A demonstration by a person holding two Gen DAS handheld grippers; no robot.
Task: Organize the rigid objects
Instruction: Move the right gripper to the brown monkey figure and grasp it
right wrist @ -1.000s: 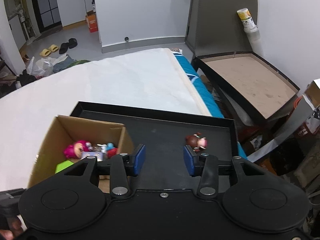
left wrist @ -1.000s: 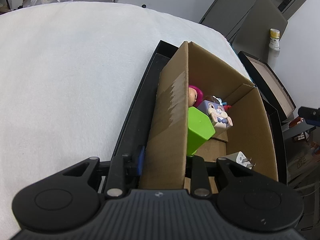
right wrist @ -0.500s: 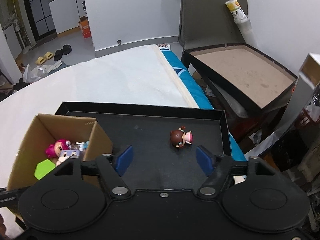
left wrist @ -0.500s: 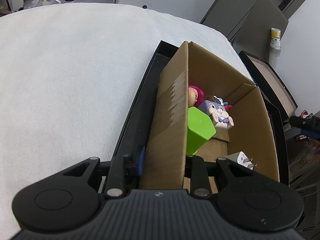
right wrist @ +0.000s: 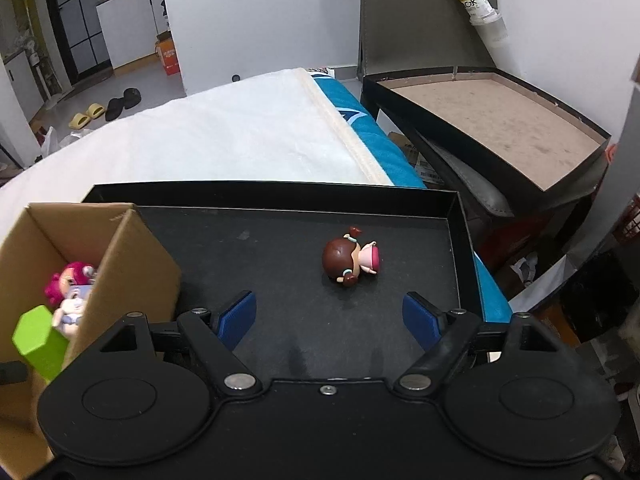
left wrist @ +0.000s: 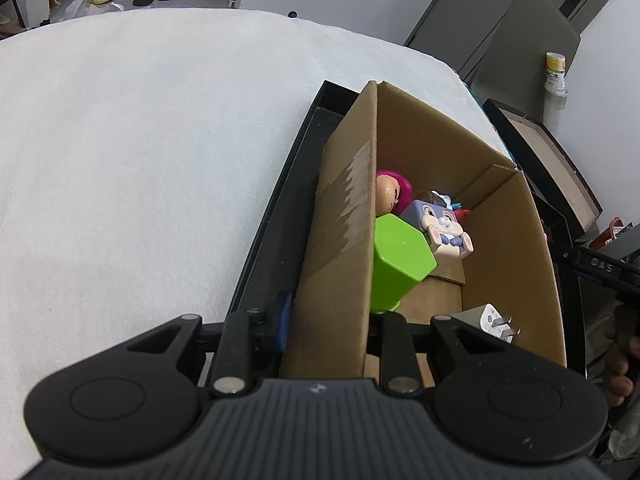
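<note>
My left gripper (left wrist: pixel 334 316) pinches the near left wall of the cardboard box (left wrist: pixel 508 248), one finger outside and one inside, its jaws closing on the wall. In the box lie a green hexagonal block (left wrist: pixel 400 256), a pink-haired doll (left wrist: pixel 394 194), a bunny figure (left wrist: pixel 444 224) and a white charger plug (left wrist: pixel 488 318). The box (right wrist: pixel 136 256) stands at the left end of a black tray (right wrist: pixel 460 240). A brown-haired doll (right wrist: pixel 348 258) lies on its side on the tray floor. My right gripper (right wrist: pixel 328 318) hangs just short of it, jaws opening, nothing between them.
The tray (left wrist: pixel 276 216) rests on a white bed cover (left wrist: pixel 140 160) that stretches left and back. Past the bed's right edge stands an open black case (right wrist: pixel 500 120) with a brown floor and a can (right wrist: pixel 476 0) on the wall. A person's hand (left wrist: pixel 624 364) shows at the right edge.
My right gripper has sunk toward the tray and its jaws have spread wide; the brown-haired doll now lies clear ahead of them. The left gripper has kept its hold on the box wall.
</note>
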